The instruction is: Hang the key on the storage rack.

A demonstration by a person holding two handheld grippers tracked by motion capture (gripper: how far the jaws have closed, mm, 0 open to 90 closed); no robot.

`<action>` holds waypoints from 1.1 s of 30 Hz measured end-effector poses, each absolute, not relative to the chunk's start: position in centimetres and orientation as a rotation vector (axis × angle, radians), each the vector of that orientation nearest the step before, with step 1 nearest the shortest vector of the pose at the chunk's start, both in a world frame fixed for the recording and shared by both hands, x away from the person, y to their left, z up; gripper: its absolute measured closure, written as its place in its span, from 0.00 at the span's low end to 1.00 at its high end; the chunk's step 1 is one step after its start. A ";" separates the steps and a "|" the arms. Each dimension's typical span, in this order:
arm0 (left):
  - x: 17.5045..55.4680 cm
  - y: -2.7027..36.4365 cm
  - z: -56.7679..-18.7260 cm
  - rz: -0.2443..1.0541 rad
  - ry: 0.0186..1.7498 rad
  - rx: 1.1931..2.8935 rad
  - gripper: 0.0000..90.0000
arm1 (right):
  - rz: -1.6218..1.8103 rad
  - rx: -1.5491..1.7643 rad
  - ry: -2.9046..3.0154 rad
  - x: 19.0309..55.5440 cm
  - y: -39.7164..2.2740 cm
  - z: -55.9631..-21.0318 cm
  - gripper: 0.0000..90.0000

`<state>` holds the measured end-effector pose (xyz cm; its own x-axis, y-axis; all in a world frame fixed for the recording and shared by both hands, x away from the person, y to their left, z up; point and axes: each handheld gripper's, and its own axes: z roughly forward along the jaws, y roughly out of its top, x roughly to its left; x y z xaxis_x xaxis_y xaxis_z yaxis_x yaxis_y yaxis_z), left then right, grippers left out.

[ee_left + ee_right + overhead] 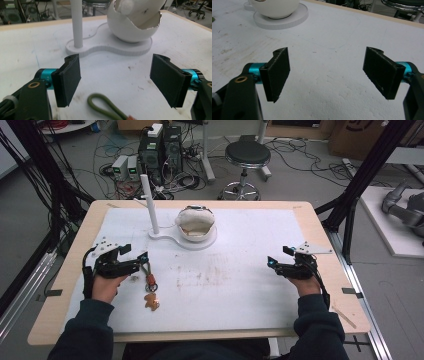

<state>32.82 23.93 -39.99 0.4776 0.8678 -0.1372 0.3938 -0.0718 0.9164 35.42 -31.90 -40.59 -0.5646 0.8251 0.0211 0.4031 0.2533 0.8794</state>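
Keychain (150,287), olive-green cord loop with metal ring and small brown figure charm: flat on white foam mat (240,295), loop end lying between the spread jaws of left gripper (142,260), untouched. White pole stand with cracked white eggshell bowl (196,222): at twelve o'clock of keychain. Right gripper (272,264): at three o'clock, well apart, jaws wide and holding nothing
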 end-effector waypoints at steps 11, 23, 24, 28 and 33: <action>30.8 22.0 -42.5 0.503 1.165 1.833 0.30 | 1.251 1.106 2.095 35.8 -31.7 -40.8 0.25; 31.7 19.9 -44.8 0.504 1.135 2.054 0.44 | 1.230 1.102 2.112 35.9 -31.5 -41.0 0.26; 31.7 19.9 -44.8 0.504 1.135 2.054 0.50 | 1.230 1.102 2.112 35.9 -31.5 -41.0 0.26; 32.4 20.6 -44.9 0.479 1.028 2.081 0.62 | 1.228 1.111 2.109 35.9 -31.5 -40.9 0.26; 32.6 20.2 -44.8 0.550 0.882 2.145 0.62 | 1.218 1.097 2.123 35.9 -31.3 -41.0 0.26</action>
